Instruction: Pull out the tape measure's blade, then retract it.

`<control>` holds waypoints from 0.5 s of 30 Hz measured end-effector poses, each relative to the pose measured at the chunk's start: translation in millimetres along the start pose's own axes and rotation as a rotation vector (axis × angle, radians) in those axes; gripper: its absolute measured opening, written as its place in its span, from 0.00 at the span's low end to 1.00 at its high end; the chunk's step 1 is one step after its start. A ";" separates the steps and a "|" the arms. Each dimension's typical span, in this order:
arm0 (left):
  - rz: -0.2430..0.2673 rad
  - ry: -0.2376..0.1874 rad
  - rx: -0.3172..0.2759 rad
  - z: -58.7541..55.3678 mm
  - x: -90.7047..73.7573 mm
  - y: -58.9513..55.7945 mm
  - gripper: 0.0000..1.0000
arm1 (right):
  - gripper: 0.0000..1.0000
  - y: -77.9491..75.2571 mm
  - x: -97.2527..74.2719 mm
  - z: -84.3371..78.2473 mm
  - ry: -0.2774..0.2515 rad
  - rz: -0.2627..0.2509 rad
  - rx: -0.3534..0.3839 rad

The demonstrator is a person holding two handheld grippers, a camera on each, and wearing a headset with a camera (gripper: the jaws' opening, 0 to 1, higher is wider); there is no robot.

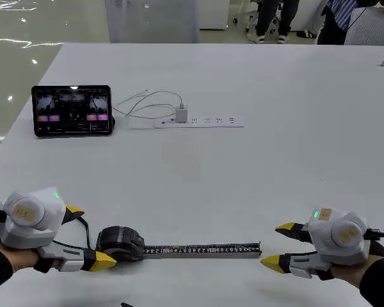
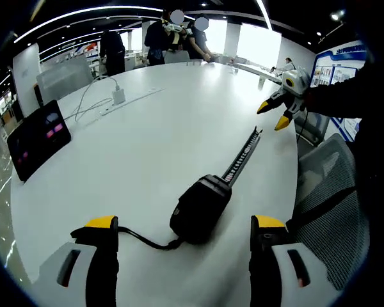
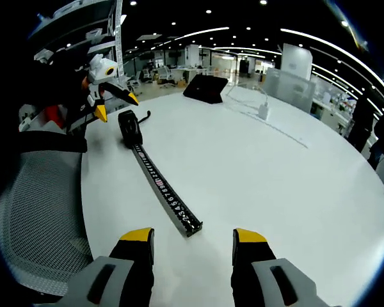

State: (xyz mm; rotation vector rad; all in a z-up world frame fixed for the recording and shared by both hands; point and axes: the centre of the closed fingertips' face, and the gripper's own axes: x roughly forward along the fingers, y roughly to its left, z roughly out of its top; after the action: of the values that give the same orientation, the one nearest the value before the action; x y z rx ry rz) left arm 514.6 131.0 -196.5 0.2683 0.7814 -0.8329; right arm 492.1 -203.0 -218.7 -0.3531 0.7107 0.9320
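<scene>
The tape case (image 1: 120,243) sits just ahead of the left gripper (image 1: 89,235), whose jaws are spread wide and hold nothing. Its blade (image 1: 201,250) lies flat on the table (image 1: 256,160) and reaches toward the right gripper (image 1: 278,244). The blade tip stops just short of that gripper's jaws, which are also wide apart and empty. Nothing steadies the case, so releasing the blade could probably let it snap back, whipping the hook and skidding the case away from the left jaws.

Numerals on the blade (image 1: 201,250) and the tablet (image 1: 72,110) display are too small to read.
</scene>
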 end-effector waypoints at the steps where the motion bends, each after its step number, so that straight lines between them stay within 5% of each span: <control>1: 0.004 -0.008 -0.009 -0.5 -1.6 0.3 0.82 | 0.46 0.9 -1.0 -2.3 0.004 -0.004 0.004; 4: 0.025 -0.031 -0.053 -5.2 -6.9 1.2 0.84 | 0.48 1.1 -5.9 -6.9 -0.012 -0.028 0.038; 7: 0.049 -0.097 -0.124 -4.8 -13.4 3.3 0.93 | 0.50 1.6 -12.1 -9.3 -0.036 -0.042 0.055; 15: 0.091 -0.099 -0.163 -26.1 -23.9 2.3 0.99 | 0.68 -2.9 -23.5 -18.1 -0.052 -0.094 0.105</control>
State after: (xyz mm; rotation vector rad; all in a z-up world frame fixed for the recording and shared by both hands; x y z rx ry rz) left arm 492.8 159.0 -197.8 0.1159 0.7342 -0.6877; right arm 477.9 -229.0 -215.6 -0.2669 0.6871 0.8093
